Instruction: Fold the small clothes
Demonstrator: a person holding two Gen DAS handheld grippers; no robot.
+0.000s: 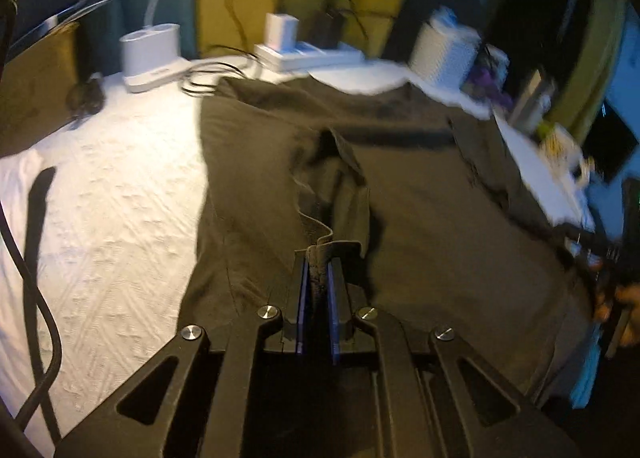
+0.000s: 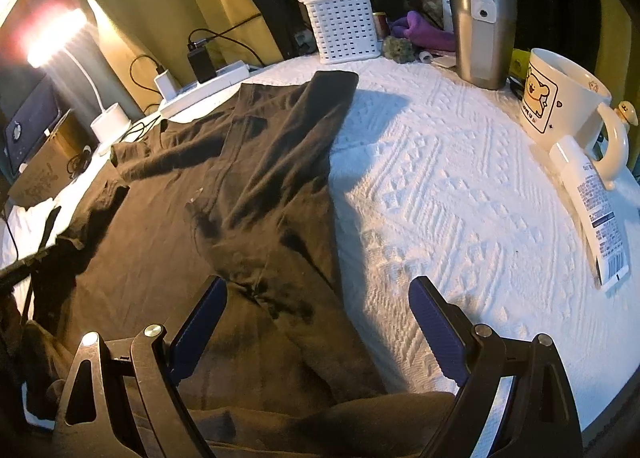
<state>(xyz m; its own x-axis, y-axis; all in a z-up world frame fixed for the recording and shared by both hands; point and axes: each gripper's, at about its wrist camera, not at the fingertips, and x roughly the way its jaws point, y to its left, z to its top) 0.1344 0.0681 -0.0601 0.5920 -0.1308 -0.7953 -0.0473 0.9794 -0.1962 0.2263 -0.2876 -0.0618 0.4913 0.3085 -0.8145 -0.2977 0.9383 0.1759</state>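
A dark olive-brown T-shirt lies spread on a white textured cloth. My left gripper is shut on a raised fold of the shirt's edge, lifting it off the surface. In the right wrist view the shirt lies with one side folded over the body and a sleeve stretched to the left. My right gripper is open and empty, low over the shirt's near right edge, one finger over the fabric and one over the white cloth.
At the back stand a white lamp base, a power strip with chargers and a white basket. On the right are a steel tumbler, a bear mug and a tube. A black cable hangs at left.
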